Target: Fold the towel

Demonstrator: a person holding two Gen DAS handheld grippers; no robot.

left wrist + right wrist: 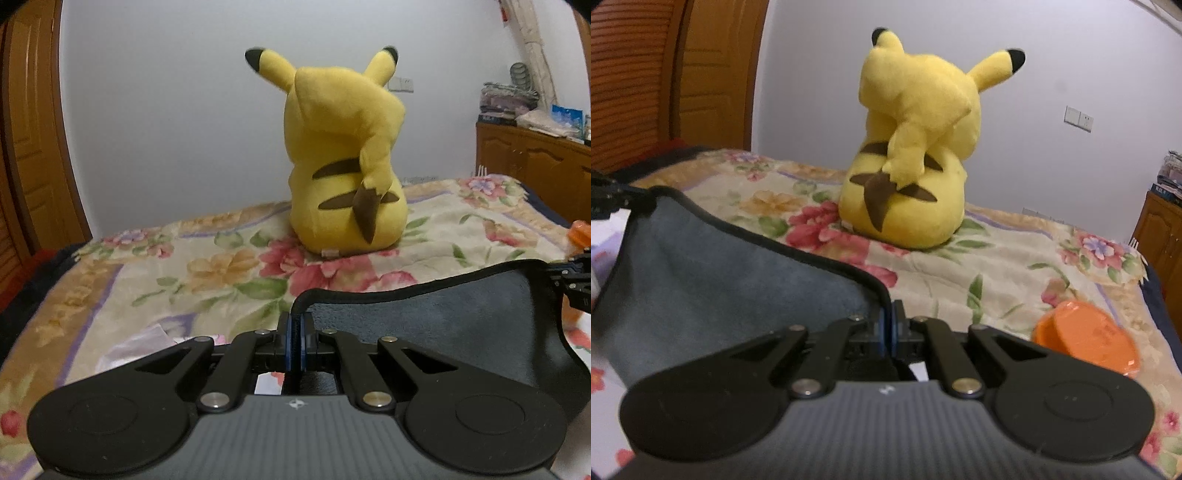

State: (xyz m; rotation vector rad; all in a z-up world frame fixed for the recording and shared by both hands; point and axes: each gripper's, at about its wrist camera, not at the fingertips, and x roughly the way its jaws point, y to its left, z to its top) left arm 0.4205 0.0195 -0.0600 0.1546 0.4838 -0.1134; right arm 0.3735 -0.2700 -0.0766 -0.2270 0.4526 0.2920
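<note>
A grey-blue towel [436,314] with a dark hem hangs stretched between my two grippers above the bed. My left gripper [295,325] is shut on its left corner. In the right wrist view the towel [713,273] spreads to the left, and my right gripper [888,325] is shut on its right corner. The right gripper also shows at the right edge of the left wrist view [576,284], and the left gripper at the left edge of the right wrist view [609,199]. The towel's lower part is hidden behind the gripper bodies.
A yellow Pikachu plush [343,158] sits on the floral blanket [155,269] ahead, also in the right wrist view [912,147]. An orange lid [1086,336] lies on the bed at right. A wooden door [29,129] stands left, a wooden cabinet [535,162] right.
</note>
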